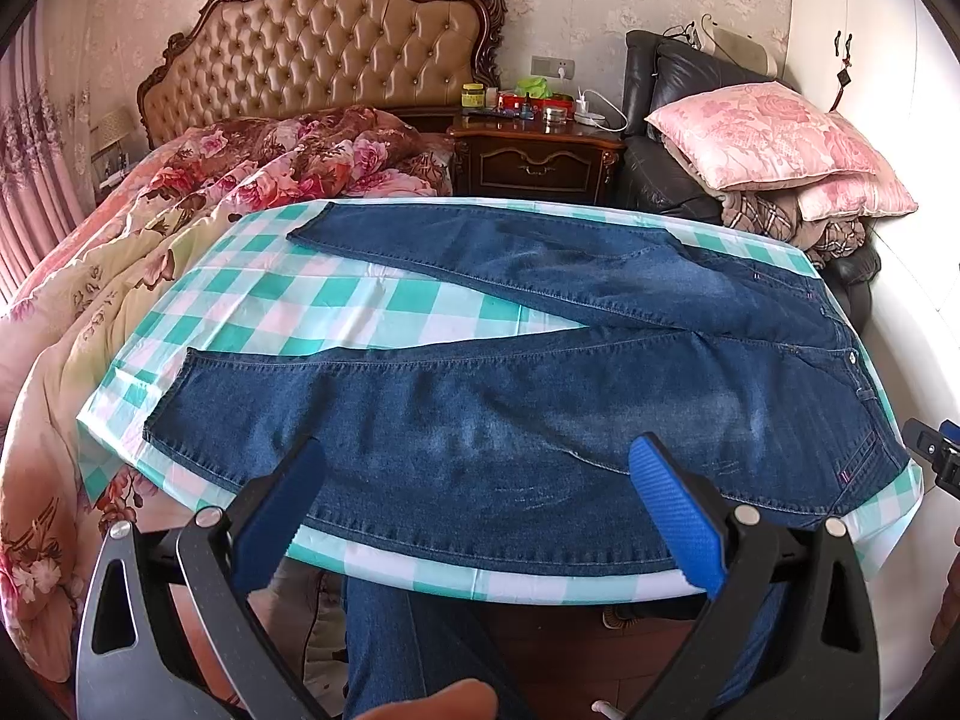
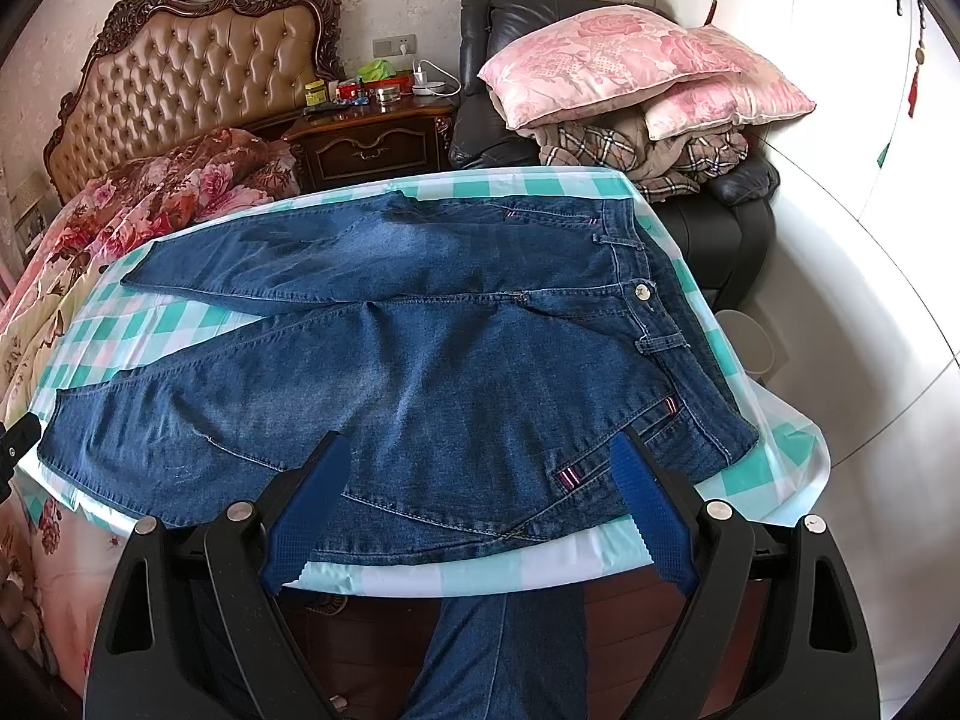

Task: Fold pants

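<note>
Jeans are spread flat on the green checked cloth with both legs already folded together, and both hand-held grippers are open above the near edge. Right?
Not quite. The jeans lie flat on the checked cloth, but the legs are spread apart in a V, as the left wrist view shows. Both the left hand-held gripper and right hand-held gripper are open.

— What were the dark blue denim pants (image 1: pixel 540 408) like?
— Coarse, matt cotton weave, faded pale at the thighs, with a small shiny metal waist button (image 2: pixel 643 291).
— And the green-and-white checked table cover (image 1: pixel 336 306)?
— Thin, slick plastic sheeting with a soft sheen.
— The tools?
— The left gripper (image 1: pixel 480 480) had ribbed blue rubbery pads (image 1: pixel 678 516) on matt black plastic arms with dull metal bolts; the right gripper (image 2: pixel 480 480) looked the same.
— Behind?
— A tufted tan leather headboard (image 1: pixel 324 54) framed in glossy carved wood, and satiny pink floral pillows (image 2: pixel 624 60).
</note>
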